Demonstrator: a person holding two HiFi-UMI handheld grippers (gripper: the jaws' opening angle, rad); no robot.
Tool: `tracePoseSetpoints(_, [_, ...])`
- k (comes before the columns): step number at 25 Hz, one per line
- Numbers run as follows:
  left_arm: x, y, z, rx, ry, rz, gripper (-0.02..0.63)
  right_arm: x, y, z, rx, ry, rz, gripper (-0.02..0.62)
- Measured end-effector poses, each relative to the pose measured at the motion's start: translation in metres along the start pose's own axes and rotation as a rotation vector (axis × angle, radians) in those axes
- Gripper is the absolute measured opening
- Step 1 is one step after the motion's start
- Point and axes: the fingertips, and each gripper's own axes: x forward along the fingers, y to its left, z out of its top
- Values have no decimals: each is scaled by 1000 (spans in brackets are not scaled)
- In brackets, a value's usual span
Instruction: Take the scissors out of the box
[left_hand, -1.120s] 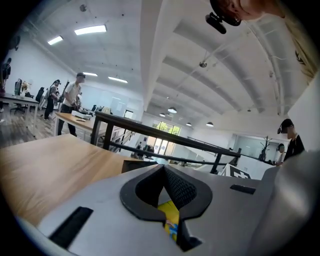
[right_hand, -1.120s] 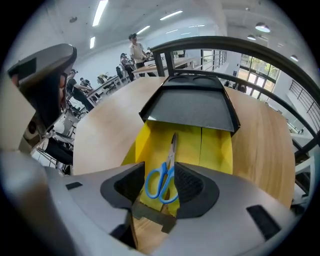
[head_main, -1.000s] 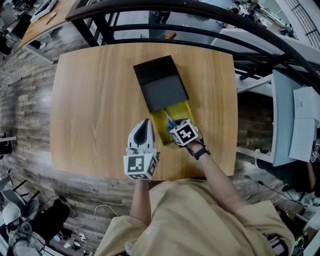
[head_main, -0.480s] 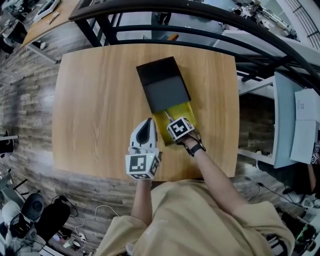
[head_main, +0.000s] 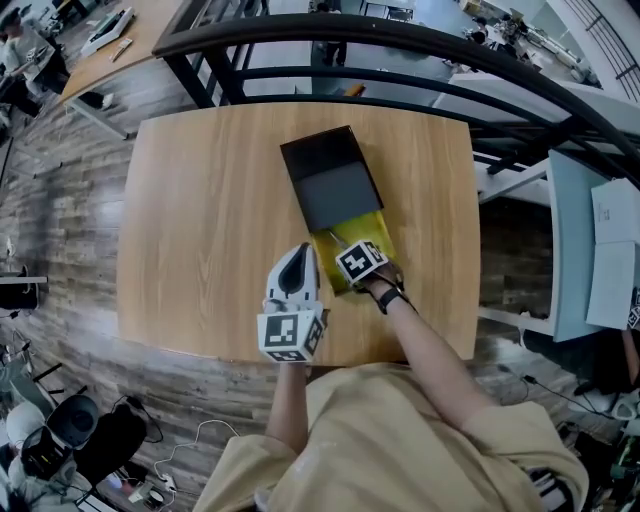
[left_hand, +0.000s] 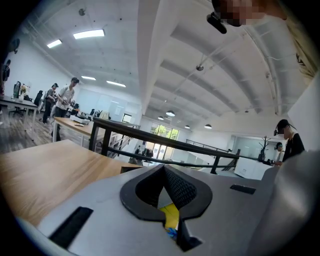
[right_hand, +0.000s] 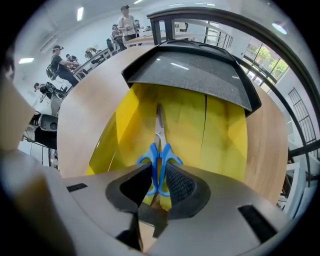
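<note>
A yellow box (head_main: 373, 228) lies on the wooden table (head_main: 200, 220), its black lid (head_main: 335, 180) slid toward the far end. Blue-handled scissors (right_hand: 159, 150) lie inside it, blades pointing at the lid. My right gripper (right_hand: 159, 174) points straight down into the box (right_hand: 220, 125). Its jaws are closing, and the pads (right_hand: 179, 182) sit against the two handle loops. In the head view its marker cube hides the right gripper (head_main: 350, 262) tips. My left gripper (head_main: 299, 250) rests just left of the box, shut and empty, and a strip of yellow box (left_hand: 171, 215) shows below the left gripper (left_hand: 163, 168) tips.
A black metal railing (head_main: 400, 45) runs along the table's far edge. White desks (head_main: 590, 230) stand to the right. The table's near edge (head_main: 300, 355) is close to my body. Other people work at desks (left_hand: 75, 120) far off to the left.
My right gripper has sunk a little deeper into the yellow box, over the scissors' handles. The left gripper has stayed where it was.
</note>
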Motion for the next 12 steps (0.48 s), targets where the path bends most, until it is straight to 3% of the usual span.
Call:
tracePoseSetpoints(6, [-14,-15,14,33,-18,-13,2,-21,2,1,-2,-112,-1,87])
tracePoseSetpoints(12, [-25,-27,18,55,-34,-37,2,-56,-5,-18,82,-168,-31,87])
